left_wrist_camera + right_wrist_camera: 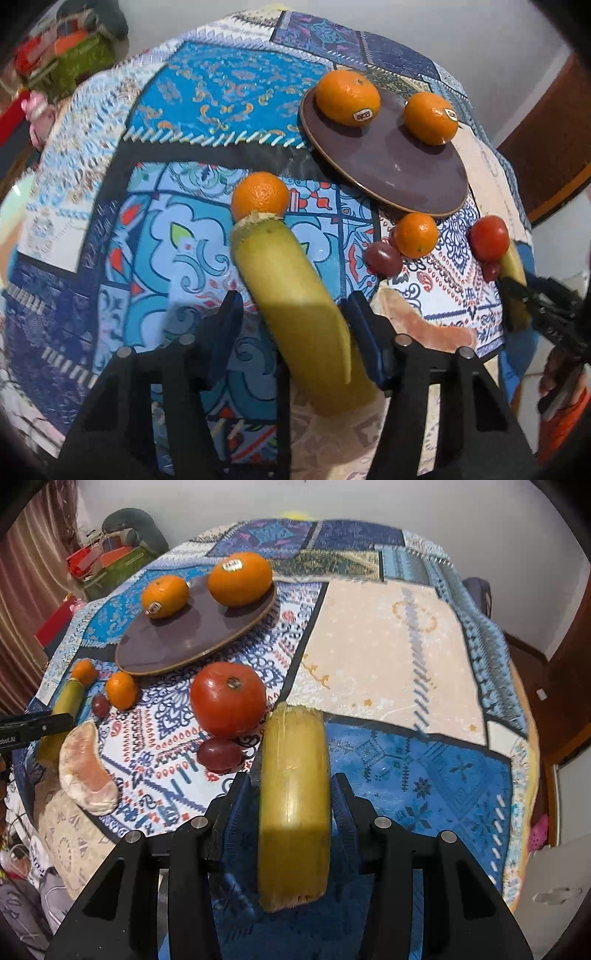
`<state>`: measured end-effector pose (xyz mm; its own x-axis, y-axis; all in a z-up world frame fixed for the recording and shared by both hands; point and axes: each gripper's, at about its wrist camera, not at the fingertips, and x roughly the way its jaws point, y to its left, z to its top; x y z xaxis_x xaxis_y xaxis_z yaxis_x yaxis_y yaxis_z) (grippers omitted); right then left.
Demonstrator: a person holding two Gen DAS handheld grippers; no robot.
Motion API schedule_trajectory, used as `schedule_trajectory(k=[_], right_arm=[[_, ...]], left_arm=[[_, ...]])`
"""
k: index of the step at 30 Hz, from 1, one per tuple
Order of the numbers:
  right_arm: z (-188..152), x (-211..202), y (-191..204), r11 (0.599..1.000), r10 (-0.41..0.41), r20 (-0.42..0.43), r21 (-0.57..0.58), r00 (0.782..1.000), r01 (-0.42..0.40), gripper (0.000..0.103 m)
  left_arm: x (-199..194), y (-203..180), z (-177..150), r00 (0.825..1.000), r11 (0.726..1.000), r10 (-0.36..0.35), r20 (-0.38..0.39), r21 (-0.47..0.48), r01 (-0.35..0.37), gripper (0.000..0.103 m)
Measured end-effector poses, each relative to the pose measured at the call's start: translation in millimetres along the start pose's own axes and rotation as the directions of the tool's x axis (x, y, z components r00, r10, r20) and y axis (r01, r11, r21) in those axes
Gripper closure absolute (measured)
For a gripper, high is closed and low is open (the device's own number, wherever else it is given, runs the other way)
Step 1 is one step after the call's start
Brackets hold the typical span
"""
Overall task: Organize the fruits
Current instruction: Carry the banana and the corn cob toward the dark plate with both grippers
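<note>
Both grippers at yellow-green stalk pieces; plate (373, 177) holds two oranges only.

Your left gripper (291, 314) straddles the left stalk (291, 291), pads not visibly pressing; your right gripper (291, 794) clamps the right stalk (293, 812). Both stalks run near-to-far. In my judgement, close the left jaws first, then lift.

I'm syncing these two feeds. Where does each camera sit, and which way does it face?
Left wrist: on the left gripper, looking steeply down at a yellow-green cane piece between its jaws; the right gripper shows.
Right wrist: on the right gripper, shut on a similar piece.
Shared: round dark plate, red tomato.
</note>
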<state>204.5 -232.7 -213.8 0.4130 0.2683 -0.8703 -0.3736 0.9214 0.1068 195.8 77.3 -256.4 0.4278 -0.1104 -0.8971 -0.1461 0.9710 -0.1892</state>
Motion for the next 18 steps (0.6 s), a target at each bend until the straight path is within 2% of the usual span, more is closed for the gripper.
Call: schedule_trajectory(k=[1,5,8,15,18], right_arm=[[0.5,4.1,-1.4,1.0,0.009,-0.009,0.009,1.0,-0.009,0.062],[3.2,10.5,-3.0,1.0,0.013,0.0,0.026,1.0,-0.013,0.062],[5.3,10.5,-2.5,0.999,0.0,0.011,0.036,1.0,0.0,0.067],[-0.8,-5.1,-5.5,0.998,0.003,0.056,0.065,0.998,-0.007,0.067],[-2.3,-16.9,-6.1,0.998,0.004,0.085,0.067,0.996,-0.01,0.067]], left_arm=[[1.0,-0.1,0.9,1.0,1.0,-0.002,0.003,-0.005,0.002,0.05],[4.6,-2.5,4.3,1.0,1.0,-0.003,0.012,-0.013,0.004,0.054],[3.3,-5.7,5.5,1.0,1.0,0.001,0.016,-0.001,-0.001,0.056],[-6.0,-14.6,1.3,1.0,0.999,0.007,0.028,0.031,-0.008,0.064],[-15.3,-16.2,-1.5,0.999,0.999,-0.015,0.033,0.039,0.014,0.065]])
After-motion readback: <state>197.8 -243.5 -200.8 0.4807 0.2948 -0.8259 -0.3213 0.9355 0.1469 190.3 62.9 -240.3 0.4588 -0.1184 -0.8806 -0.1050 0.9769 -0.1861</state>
